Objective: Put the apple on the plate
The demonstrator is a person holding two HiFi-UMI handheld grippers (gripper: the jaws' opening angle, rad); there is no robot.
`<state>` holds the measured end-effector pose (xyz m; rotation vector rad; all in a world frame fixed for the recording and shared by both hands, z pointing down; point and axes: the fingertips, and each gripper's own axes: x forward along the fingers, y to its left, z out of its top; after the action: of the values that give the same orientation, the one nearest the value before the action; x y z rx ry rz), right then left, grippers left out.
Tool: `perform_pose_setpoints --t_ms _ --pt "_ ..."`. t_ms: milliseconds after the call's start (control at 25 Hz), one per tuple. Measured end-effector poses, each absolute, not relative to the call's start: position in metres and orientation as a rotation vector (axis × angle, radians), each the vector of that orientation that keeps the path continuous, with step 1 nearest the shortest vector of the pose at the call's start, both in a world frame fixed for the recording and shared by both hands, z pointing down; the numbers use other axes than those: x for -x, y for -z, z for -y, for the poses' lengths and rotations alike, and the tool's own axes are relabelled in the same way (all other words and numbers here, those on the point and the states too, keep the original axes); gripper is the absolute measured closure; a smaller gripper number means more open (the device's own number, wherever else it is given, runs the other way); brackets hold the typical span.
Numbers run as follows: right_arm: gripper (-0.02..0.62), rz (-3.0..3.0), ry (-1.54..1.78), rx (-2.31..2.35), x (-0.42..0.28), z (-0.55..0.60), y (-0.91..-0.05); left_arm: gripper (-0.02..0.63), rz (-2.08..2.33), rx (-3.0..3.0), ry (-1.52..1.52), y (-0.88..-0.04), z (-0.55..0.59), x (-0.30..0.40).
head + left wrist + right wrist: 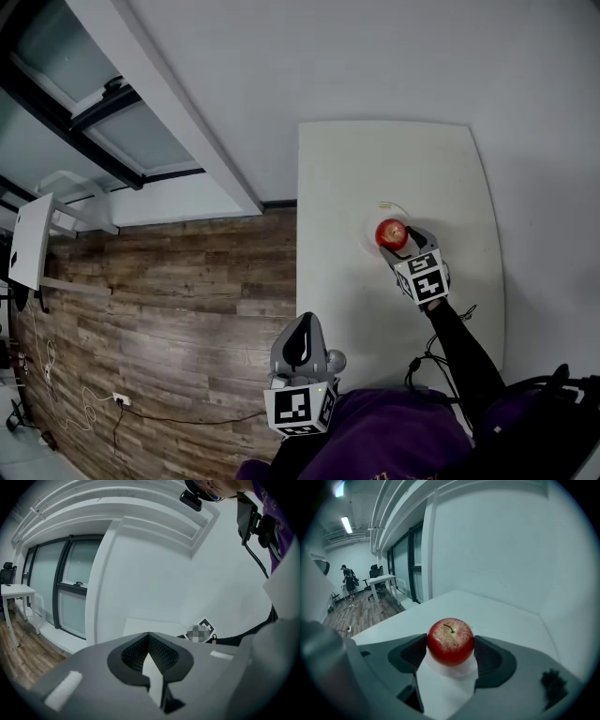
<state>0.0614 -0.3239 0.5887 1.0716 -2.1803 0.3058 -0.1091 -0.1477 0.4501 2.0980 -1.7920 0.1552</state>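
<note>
A red apple sits between the pads of my right gripper, which is shut on it from both sides. Directly beneath the apple is a small white plate on the white table; I cannot tell whether the apple touches the plate. My left gripper hangs off the table's near left corner, over the wooden floor, jaws shut with nothing between them.
Black cables lie at the table's near edge by my right arm. A wall and window frames run along the left. Further off stand a white desk and a person.
</note>
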Motion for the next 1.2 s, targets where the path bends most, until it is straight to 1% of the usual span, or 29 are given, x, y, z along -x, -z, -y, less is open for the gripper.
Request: perform_pose_setpoints --t_ms 1200 --pt "0.267 2.217 -0.292 -1.037 -0.0565 0.3291 -0.5888 0.600 1.794 -2.104 -0.167 -0.4491 0.1466 0.1061"
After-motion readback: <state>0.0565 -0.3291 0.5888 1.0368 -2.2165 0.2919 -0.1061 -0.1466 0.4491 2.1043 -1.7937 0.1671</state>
